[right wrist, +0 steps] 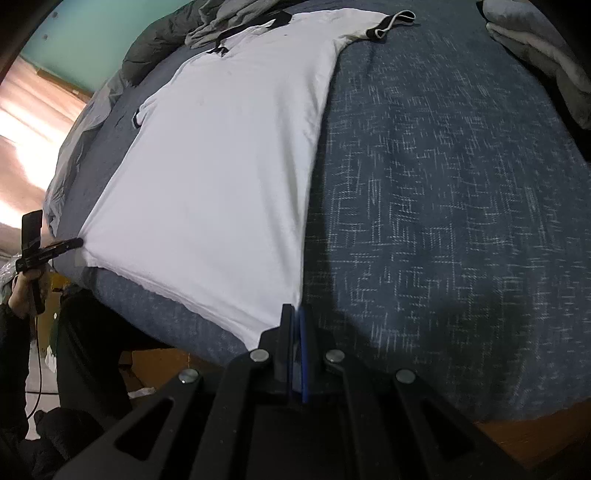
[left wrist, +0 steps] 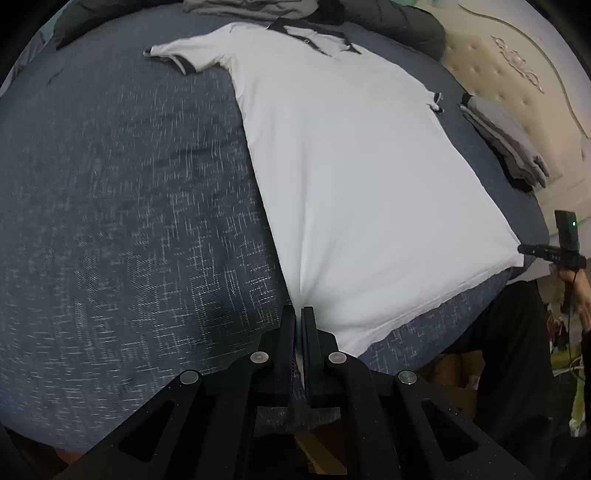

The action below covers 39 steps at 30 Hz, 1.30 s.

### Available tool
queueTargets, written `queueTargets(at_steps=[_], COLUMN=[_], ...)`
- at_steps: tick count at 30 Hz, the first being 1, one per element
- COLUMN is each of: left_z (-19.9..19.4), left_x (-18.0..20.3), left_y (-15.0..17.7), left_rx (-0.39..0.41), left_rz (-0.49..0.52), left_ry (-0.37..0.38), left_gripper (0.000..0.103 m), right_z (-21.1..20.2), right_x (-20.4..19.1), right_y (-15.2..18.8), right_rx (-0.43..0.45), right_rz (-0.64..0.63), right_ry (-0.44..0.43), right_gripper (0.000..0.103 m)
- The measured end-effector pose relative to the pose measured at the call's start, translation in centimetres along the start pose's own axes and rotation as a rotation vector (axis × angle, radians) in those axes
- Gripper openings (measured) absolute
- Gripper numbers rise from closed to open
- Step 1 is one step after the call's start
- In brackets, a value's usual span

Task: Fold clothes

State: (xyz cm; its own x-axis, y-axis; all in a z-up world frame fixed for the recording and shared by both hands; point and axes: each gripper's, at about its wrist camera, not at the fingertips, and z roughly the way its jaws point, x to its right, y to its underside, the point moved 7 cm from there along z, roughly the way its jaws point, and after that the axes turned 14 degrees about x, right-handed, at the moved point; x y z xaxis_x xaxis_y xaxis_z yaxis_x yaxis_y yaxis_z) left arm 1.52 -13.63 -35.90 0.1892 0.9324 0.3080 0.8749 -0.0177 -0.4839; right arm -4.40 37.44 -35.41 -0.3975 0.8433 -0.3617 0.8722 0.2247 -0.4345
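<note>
Our left tongs (left wrist: 298, 312) are pressed shut on one bottom corner of the white shirt (left wrist: 351, 166), the cloth puckering into a crease where the fingers pinch it. Our right tongs (right wrist: 297, 310) are closed the same way on the other bottom corner, with the hem stretched between the two grips near the edge of the bed. In the left camera we see the right tongs at the far corner of the hem, and in the right camera the left tongs show at the opposite corner, held in a hand (right wrist: 26, 291).

The shirt lies flat on the dark blue speckled bedspread (left wrist: 129, 184), its dark collar (left wrist: 310, 35) at the far end and both short sleeves spread out. A stack of folded grey clothes (left wrist: 506, 144) sits just beside it, near the padded cream headboard (left wrist: 517, 66). More grey clothes (right wrist: 229, 18) lie heaped beyond the collar.
</note>
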Motion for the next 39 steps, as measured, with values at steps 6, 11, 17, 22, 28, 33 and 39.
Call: queueTargets(at_steps=[6,11,17,22,28,33,39], left_z=[0.8,0.9,1.8,1.7,-1.1,-2.4,-0.8], left_x=[-0.5,-0.7,-0.9,-0.5,0.2,0.1,-0.4], left_y=[0.9,1.9,3.0,3.1,2.3,2.6,4.3], left_rx=[-0.023,-0.048,-0.079,-0.083,-0.074,-0.083,-0.119], left_rz=[-0.034,-0.029,-0.03,-0.013,0.001,-0.003,-0.021], left_ry=[0.011,0.025,0.03,0.037,0.055,0.052,0.043], left_gripper=[0.005,0.026,0.032,0.004,0.003,0.003,0.003], right_z=[0.3,0.1,0.3,-0.5,-2.5,-1.9,0.3], right_x=[0.0,-0.3,-0.9,-1.1,-1.9,-1.9,-0.1], right_y=[-0.4,-0.6,-0.8,-1.2,-1.7,-0.5,1.3], right_rx=[-0.002,0.001,0.005,0.022,0.031,-0.004,-0.042], right_rz=[-0.006,-0.007,-0.012,-0.014,-0.056,-0.079,-0.045], right_ry=[0.005,-0.001,-0.006,-0.02,-0.024,-0.012,0.026], right_gripper=[0.002,0.002,0.002,0.002,0.002,0.002,0.002])
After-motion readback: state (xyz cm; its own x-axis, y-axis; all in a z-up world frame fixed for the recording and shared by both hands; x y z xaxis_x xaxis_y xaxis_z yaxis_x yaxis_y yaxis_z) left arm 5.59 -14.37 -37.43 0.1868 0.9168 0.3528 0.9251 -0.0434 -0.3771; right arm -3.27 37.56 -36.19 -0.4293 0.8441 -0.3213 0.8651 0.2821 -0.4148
